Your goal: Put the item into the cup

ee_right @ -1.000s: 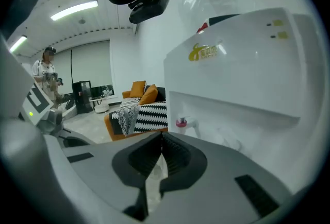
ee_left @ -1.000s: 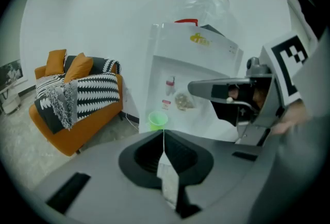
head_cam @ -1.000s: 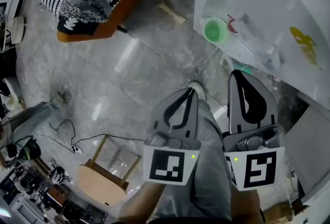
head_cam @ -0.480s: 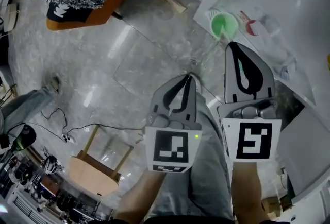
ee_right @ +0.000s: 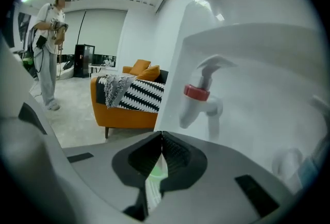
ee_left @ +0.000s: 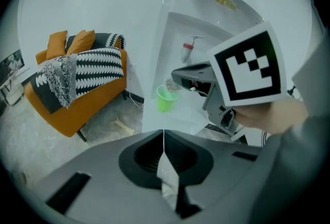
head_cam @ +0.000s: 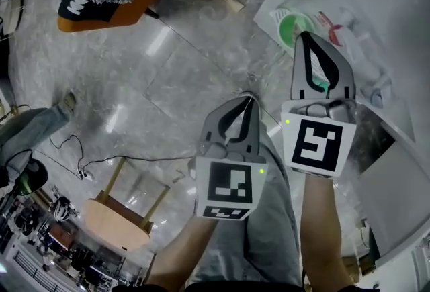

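Two grippers, both with jaws closed tip to tip. The left gripper (ee_left: 164, 133) grips nothing I can be sure of; a pale patch shows behind its tips, item or floor, can't tell. The right gripper (head_cam: 306, 37) has its tips just over the one green cup (head_cam: 289, 27). The cup stands on the white surface (head_cam: 396, 29) near one red tap (ee_right: 198, 92). The left gripper is well apart from the cup.

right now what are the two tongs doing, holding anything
Left tongs: shut; a white patch shows in the gap, held or not cannot be told.
Right tongs: shut, nothing gripped; the green cup shows through the gap.
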